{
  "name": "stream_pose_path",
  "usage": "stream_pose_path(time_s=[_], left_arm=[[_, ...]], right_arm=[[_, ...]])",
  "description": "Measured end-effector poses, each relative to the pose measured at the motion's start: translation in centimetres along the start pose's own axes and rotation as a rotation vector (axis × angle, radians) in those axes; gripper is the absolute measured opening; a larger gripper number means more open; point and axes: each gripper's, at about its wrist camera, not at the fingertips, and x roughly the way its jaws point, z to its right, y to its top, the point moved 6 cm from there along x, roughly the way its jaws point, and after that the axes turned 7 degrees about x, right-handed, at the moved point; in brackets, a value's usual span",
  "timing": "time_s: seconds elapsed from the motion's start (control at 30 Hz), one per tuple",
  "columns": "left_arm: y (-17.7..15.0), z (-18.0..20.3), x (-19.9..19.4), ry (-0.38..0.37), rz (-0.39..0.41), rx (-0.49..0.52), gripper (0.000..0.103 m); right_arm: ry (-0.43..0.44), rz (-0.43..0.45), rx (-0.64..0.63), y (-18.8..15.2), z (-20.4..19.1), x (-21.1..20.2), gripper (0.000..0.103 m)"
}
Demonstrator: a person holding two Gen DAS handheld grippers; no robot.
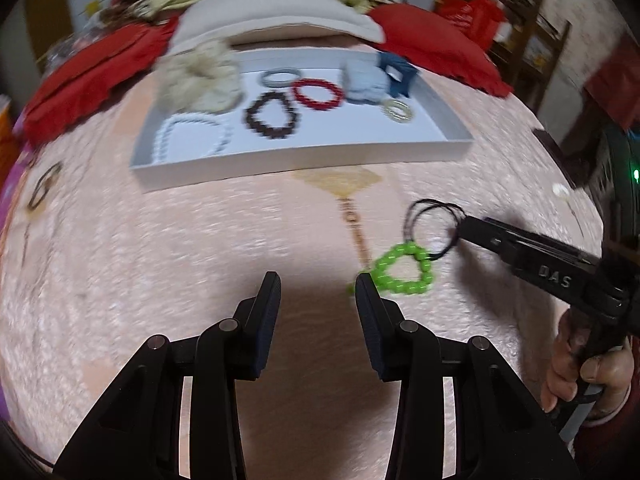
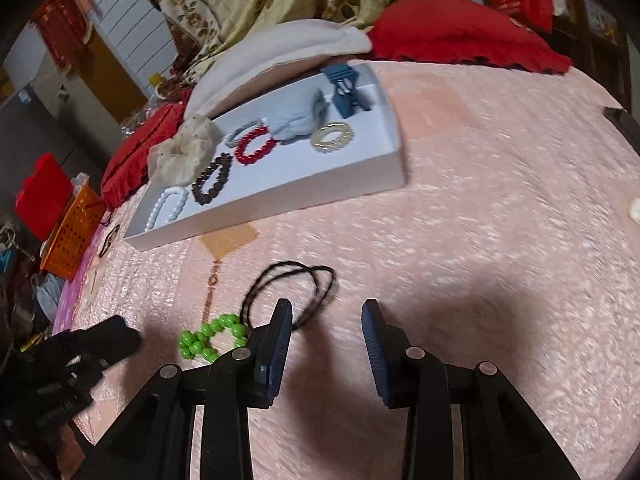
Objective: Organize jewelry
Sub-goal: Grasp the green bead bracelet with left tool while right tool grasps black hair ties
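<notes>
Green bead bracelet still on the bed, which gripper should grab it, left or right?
Left, probably. The left gripper is open and empty, and the green bracelet lies right beside one of its fingertips. The right gripper, also open, is nearer the black hair ties, which partly overlap the bracelet.

Bead bracelet [image 1: 404, 268] touches hair ties [image 1: 434, 224] on the bedspread [image 1: 160, 248], before the tray [image 1: 304, 156] (bracelets inside).

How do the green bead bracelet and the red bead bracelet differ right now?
The green bead bracelet lies on the pink bedspread, outside the tray; the red bead bracelet sits inside the white tray. Green lies beside the black hair ties; red lies among other bracelets. Both are beaded loops.
</notes>
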Motion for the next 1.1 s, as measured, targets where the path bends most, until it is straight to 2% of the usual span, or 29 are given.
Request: stream_pose_path(time_s=[0.23, 0.5, 0.57, 0.63, 0.77, 0.83, 0.97, 1.1], left_arm=[[1.0, 1.9, 2.6, -0.042, -0.03, 0.061, 0.038], [0.6, 2.9, 3.6, -0.104, -0.037, 0.034, 0.037], [0.2, 3.1, 3.7, -0.06, -0.03, 0.056, 0.028], [-0.2, 3.2, 4.0, -0.017, -0.034, 0.073, 0.01], [-1.1, 2.7, 3.9, -0.051, -0.053, 0.002, 0.008], [-1.6, 2.0, 3.4, -0.056, -0.052, -0.042, 0.008], [-2.2, 0.9, 1.6, -0.064, -0.027, -0.097, 0.008], [-2.2, -0.5, -0.2, -0.061, -0.001, -0.138, 0.008]], right_arm=[[-0.002, 0.005, -0.04, 0.4, -0.7, 1.1, 0.035], [-0.032, 0.03, -0.089, 0.5, -1.3, 1.7, 0.031], [-0.055, 0.04, -0.112, 0.5, -1.5, 1.8, 0.028], [-0.088, 0.048, -0.138, 0.3, -1.5, 1.8, 0.023], [-0.153, 0.065, -0.181, 0.2, -1.5, 1.7, 0.009], [-0.154, 0.067, -0.171, 0.0, -1.4, 1.6, 0.004], [-0.1, 0.067, -0.114, -0.4, -1.1, 0.7, 0.003], [-0.059, 0.102, -0.092, -0.6, -1.6, -1.6, 0.003]])
